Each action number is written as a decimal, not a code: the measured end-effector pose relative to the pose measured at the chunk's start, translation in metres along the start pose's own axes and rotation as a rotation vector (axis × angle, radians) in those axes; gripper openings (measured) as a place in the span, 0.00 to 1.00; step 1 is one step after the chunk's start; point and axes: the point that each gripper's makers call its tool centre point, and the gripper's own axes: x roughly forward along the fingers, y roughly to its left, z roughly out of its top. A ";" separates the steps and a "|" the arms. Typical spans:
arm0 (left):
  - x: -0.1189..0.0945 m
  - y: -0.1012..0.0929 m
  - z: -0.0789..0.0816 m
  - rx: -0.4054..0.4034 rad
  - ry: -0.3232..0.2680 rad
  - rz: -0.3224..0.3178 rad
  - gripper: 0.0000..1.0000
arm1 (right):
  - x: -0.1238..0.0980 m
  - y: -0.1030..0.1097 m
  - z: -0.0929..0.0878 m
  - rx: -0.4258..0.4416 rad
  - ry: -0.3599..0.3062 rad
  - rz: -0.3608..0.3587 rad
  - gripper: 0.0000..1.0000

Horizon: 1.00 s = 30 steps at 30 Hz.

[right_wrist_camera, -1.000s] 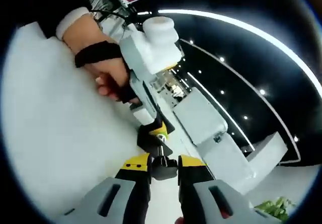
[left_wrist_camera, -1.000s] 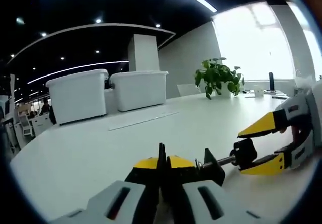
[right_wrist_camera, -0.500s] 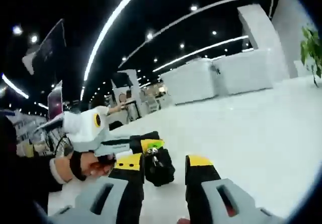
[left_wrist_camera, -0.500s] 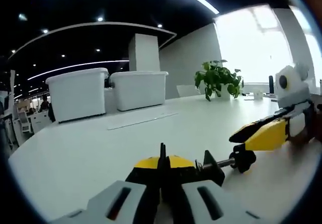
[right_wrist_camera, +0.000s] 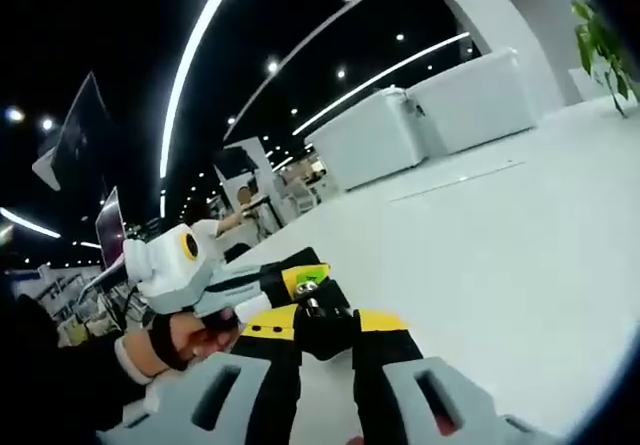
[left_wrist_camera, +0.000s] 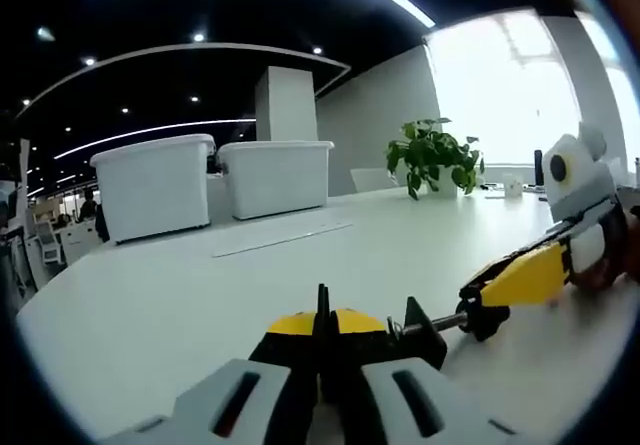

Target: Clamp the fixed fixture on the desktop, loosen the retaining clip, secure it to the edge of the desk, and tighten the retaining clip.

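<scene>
The left gripper (left_wrist_camera: 322, 337) is pinching the small black screw clamp's (left_wrist_camera: 420, 330) body; the right gripper (right_wrist_camera: 328, 327) is squeezing its round black knob (right_wrist_camera: 326, 329) on the white desk (left_wrist_camera: 180, 305).

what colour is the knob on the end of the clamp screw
Black. The knob shows best in the left gripper view, between the right gripper's yellow tips.

Black clamp (left_wrist_camera: 415, 333) — between closed jaws

open desktop (left_wrist_camera: 180, 295), bins (left_wrist_camera: 155, 187) (far back)
</scene>
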 end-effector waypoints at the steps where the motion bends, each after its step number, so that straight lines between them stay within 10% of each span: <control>1: 0.000 0.000 0.000 -0.001 0.000 0.001 0.04 | 0.000 0.001 0.001 -0.080 -0.007 -0.010 0.17; 8: -0.001 0.001 0.000 -0.002 -0.002 0.010 0.04 | 0.002 0.011 0.003 -0.520 -0.027 -0.052 0.17; 14: -0.003 0.005 -0.001 -0.011 0.002 0.027 0.04 | 0.007 0.027 -0.002 -1.191 -0.054 -0.113 0.17; 24: -0.002 0.006 -0.001 -0.016 0.005 0.029 0.04 | 0.007 0.024 -0.002 -1.339 -0.048 -0.137 0.18; 30: -0.001 0.006 -0.001 -0.015 0.005 0.027 0.04 | 0.006 0.024 -0.003 -1.211 -0.018 -0.109 0.21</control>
